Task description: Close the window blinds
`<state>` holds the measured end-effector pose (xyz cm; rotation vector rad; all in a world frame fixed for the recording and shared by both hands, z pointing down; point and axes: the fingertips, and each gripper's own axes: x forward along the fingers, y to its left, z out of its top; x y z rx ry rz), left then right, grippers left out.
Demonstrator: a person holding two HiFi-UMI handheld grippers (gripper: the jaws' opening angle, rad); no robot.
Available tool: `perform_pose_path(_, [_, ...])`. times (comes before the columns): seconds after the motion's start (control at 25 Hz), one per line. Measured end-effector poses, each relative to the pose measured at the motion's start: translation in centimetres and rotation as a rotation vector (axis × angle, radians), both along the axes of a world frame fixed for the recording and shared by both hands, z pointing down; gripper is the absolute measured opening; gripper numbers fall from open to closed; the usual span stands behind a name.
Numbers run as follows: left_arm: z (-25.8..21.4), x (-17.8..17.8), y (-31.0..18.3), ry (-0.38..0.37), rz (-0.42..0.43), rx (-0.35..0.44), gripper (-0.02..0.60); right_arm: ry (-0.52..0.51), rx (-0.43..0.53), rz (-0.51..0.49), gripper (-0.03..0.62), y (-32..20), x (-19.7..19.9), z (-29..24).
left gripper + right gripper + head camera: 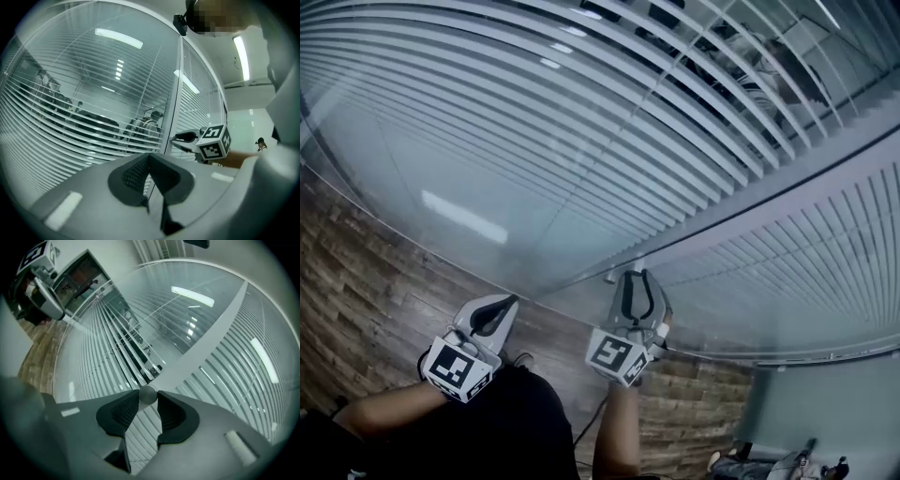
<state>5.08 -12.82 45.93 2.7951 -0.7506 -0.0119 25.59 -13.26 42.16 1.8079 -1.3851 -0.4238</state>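
Note:
White slatted blinds [609,122] hang behind a glass wall, their slats tilted partly open on the left pane [70,117] so that a room shows through. The right pane's slats [825,253] look flatter. My right gripper [148,398] is shut on a small round silver knob [148,393] at the grey upright frame [206,338] between the panes. In the head view the right gripper [636,281] points at that frame. My left gripper [502,307] hangs to the left of it, away from the glass. Its jaws are shut and empty [150,158].
Wood-pattern floor [366,281] runs along the foot of the glass wall. My dark clothing [511,422] fills the bottom middle of the head view. Some small objects lie on the floor at the lower right [769,464]. A pale wall stands on the right [825,403].

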Motion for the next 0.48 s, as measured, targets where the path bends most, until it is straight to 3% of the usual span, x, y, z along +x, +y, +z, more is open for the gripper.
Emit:
perform_pose_path(0.08, [0.00, -0.21, 0.16, 0.001, 0.003, 0.003, 0.002, -0.014, 0.001, -0.005, 0.129, 0.00, -0.30, 0.13])
perform_pose_path(0.12, [0.03, -0.36, 0.19, 0.001, 0.001, 0.003, 0.002, -0.069, 0.014, -0.010, 0.129, 0.02, -0.34, 0.23])
perform_pose_path(0.2, [0.15, -0.63, 0.22, 0.001, -0.003, -0.003, 0.002, -0.300, 0.078, -0.016, 0.134, 0.09, -0.30, 0.16])
perform_pose_path(0.32, [0.32, -0.83, 0.29, -0.002, -0.002, -0.005, 0.002, -0.744, 0.246, -0.008, 0.164, 0.66, -0.03, -0.10])
perform_pose_path(0.48, [0.46, -0.76, -0.07, -0.005, -0.007, -0.010, 0.002, -1.077, 0.379, 0.018, 0.170, 0.82, 0.15, 0.44])
